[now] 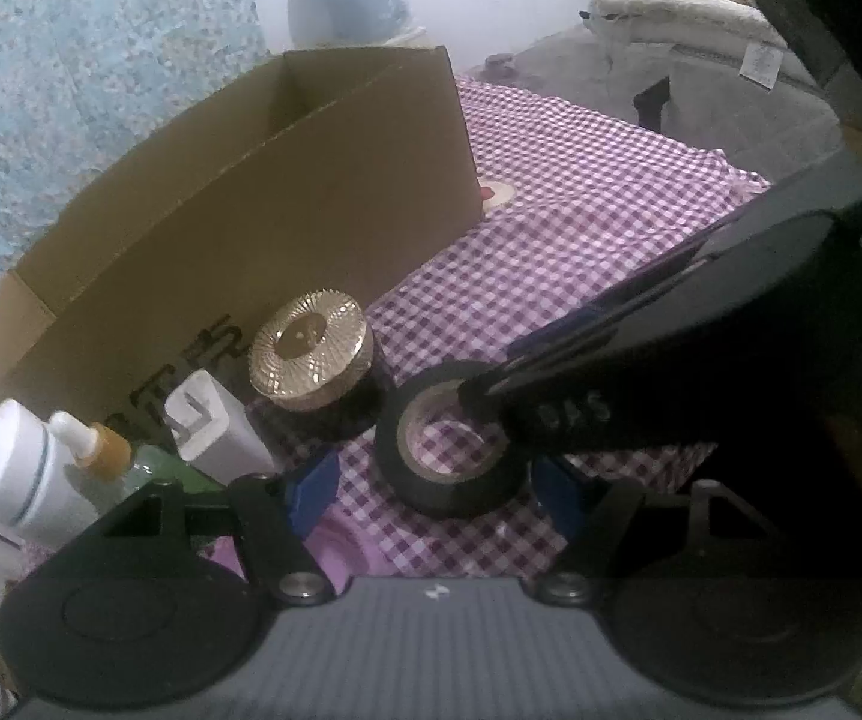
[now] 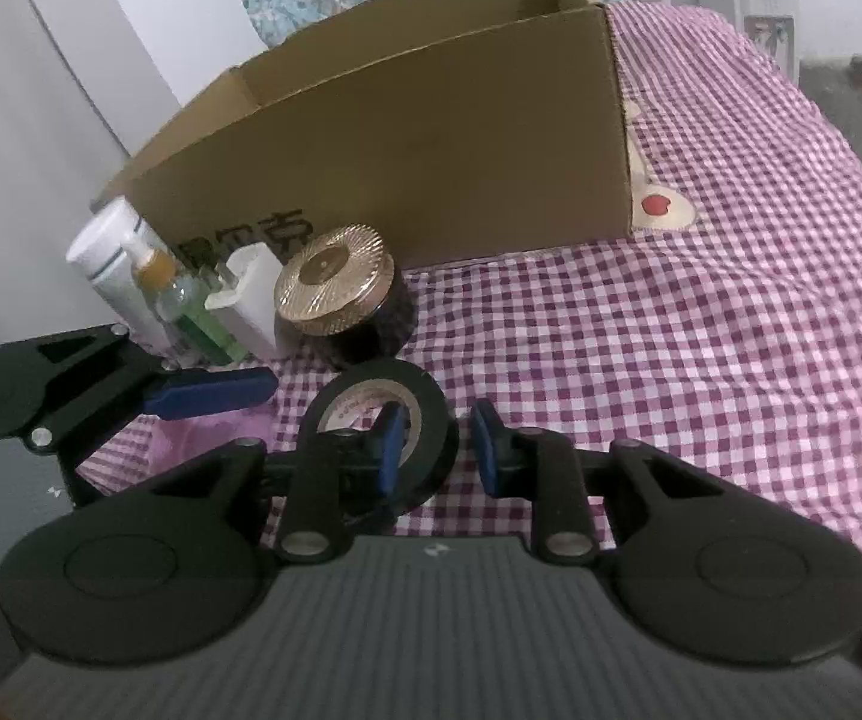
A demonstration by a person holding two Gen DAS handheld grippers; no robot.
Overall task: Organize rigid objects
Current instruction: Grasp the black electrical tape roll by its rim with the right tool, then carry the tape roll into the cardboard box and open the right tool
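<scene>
Cardboard box [image 2: 431,138] at back of checked cloth [image 2: 701,330], dark print partly hidden, ending "克". Black tape roll [image 2: 383,375] just in front, hole up. Right claw [image 2: 438,450] nearer, marked "DAS", narrow, astride roll's near wall, not visibly pinching. Left claw [image 1: 434,489] spread wide, roll just ahead.

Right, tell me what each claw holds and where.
Left claw: nothing, open. Right claw straddles the wall of the black tape roll, one finger inside the hole; a clamp cannot be told.
</scene>
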